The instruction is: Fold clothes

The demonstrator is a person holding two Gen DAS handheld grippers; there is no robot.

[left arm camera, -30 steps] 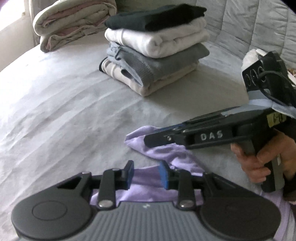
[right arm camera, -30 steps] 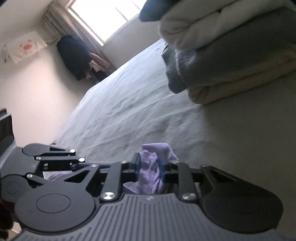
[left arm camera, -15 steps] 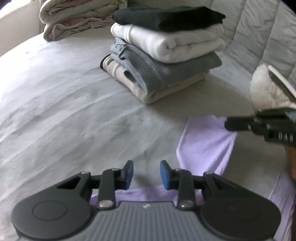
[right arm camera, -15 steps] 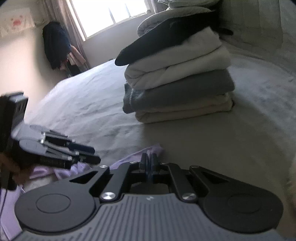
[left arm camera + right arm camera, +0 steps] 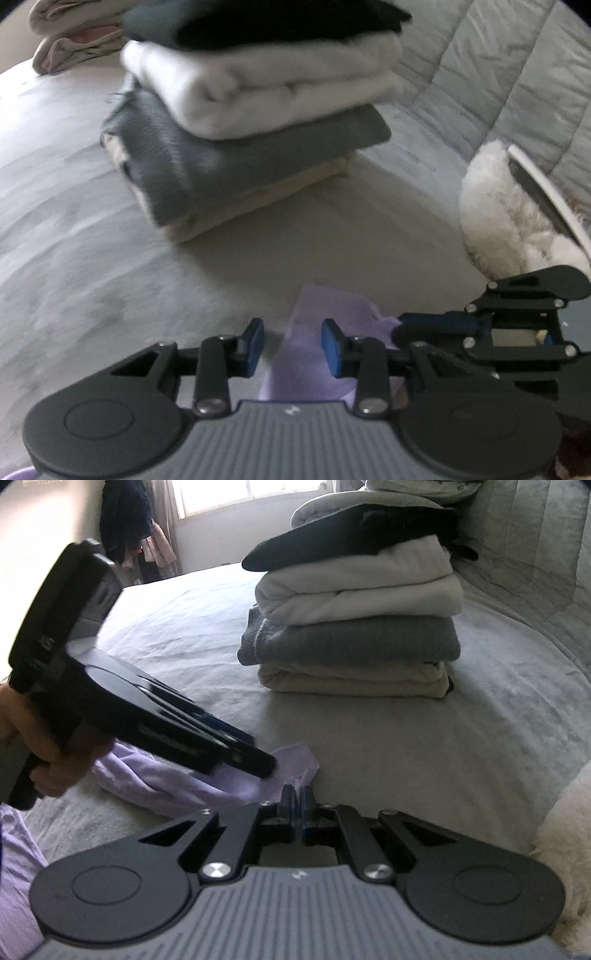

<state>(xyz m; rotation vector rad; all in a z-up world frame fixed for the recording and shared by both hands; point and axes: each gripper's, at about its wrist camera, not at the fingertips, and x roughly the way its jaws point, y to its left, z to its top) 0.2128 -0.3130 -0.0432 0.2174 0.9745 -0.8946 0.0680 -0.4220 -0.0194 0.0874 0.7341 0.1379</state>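
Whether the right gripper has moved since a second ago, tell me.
Yes. The right gripper has backed away from the folded stack, which loomed close at upper right of its view and now sits farther off, near centre.

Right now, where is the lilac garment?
The lilac garment lies crumpled on the bed, in front of the stack of folded clothes; its corner sits between both grippers' tips, low in both views.

**Colours on the bed as I see them**

The garment (image 5: 314,354) in front of me is plain lilac. The bed sheet (image 5: 74,229) is pale grey. The folded stack (image 5: 354,620) runs, top to bottom: black, white, ribbed grey, cream. My grippers are black with blue pads (image 5: 330,347). The fleecy thing (image 5: 502,206) is white. The quilted cover (image 5: 517,74) is light grey.
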